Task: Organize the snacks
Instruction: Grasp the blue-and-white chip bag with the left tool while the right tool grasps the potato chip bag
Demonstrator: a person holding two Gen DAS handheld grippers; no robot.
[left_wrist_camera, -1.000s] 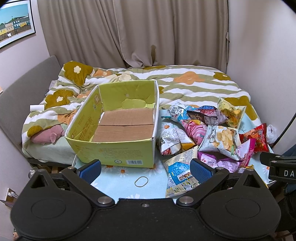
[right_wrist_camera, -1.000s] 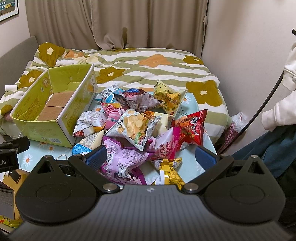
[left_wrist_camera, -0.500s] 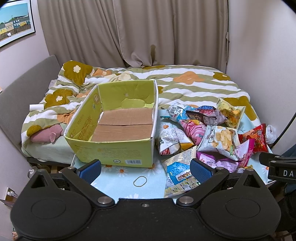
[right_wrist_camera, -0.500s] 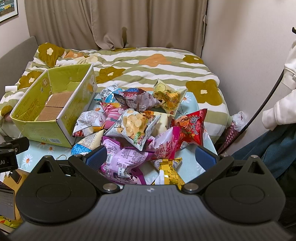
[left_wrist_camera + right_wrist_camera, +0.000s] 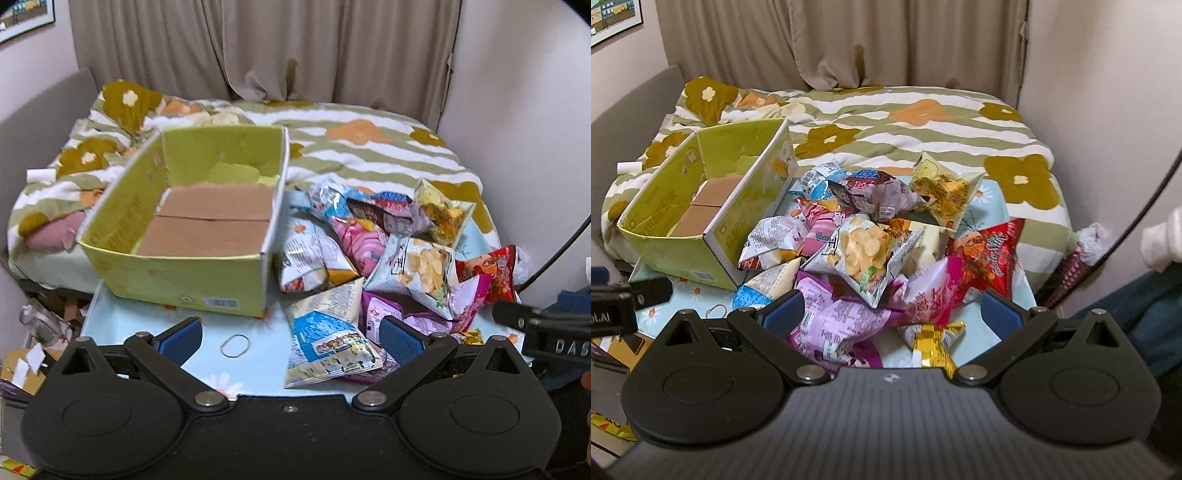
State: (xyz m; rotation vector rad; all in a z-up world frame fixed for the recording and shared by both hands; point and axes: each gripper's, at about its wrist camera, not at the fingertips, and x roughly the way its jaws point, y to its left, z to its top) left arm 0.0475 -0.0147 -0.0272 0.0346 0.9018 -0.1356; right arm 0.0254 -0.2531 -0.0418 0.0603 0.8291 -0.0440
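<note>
Green box [image 5: 192, 229] empty | both hand-held grippers (left [image 5: 290, 338], right [image 5: 892, 314]) spread, holding nothing | next: grasp a snack [image 5: 864, 254].

Each hand-held gripper [image 5: 290, 336] [image 5: 892, 314] is black plastic with blue finger pads [image 5: 400, 334], silver screws and round discs; white sleeve [image 5: 1161, 236], blue trousers [image 5: 1145, 314].

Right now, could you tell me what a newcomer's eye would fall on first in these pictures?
Most striking is the bright heap of snack bags on the light blue table, topped by a potato chip bag with a red bag to its right. Left of the heap stands an open yellow-green cardboard box, with nothing in it. Behind lies a flower-patterned striped quilt.
</note>
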